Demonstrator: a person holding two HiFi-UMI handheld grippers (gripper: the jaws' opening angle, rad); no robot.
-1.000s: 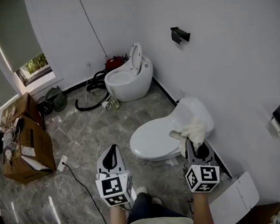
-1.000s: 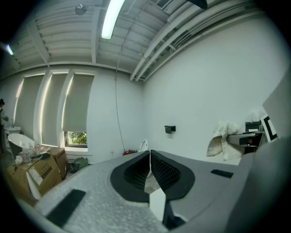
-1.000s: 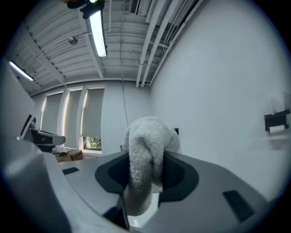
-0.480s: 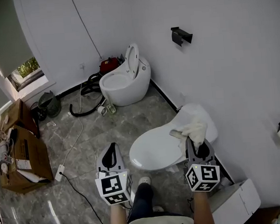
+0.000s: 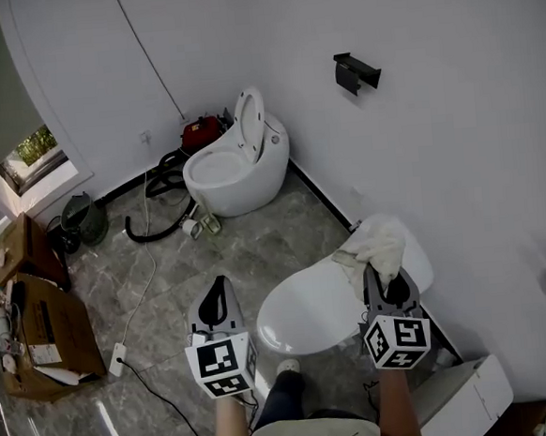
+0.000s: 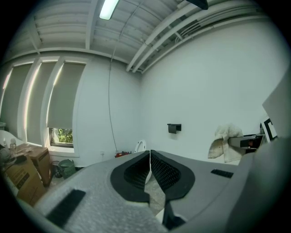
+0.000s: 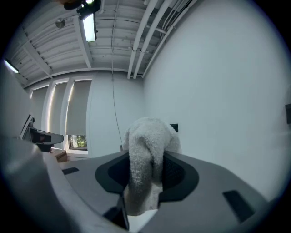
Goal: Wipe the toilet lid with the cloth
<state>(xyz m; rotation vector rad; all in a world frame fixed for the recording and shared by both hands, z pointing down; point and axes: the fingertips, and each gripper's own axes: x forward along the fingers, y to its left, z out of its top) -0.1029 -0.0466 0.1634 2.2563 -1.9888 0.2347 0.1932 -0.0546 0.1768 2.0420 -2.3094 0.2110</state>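
At lower right, the right gripper (image 5: 386, 283) clamps a white terry cloth (image 5: 377, 244) above the closed white toilet lid (image 5: 308, 304) — the left gripper (image 5: 218, 301), lower centre, has its jaws pressed together, empty.

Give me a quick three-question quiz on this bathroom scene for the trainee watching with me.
1. True or false: the right gripper is shut on the cloth.
2. The lid of the far toilet is: A) raised B) down C) missing.
3. Fill in: the left gripper has its jaws ____, with nothing between them.

Key: 1 true; 2 A; 3 together.
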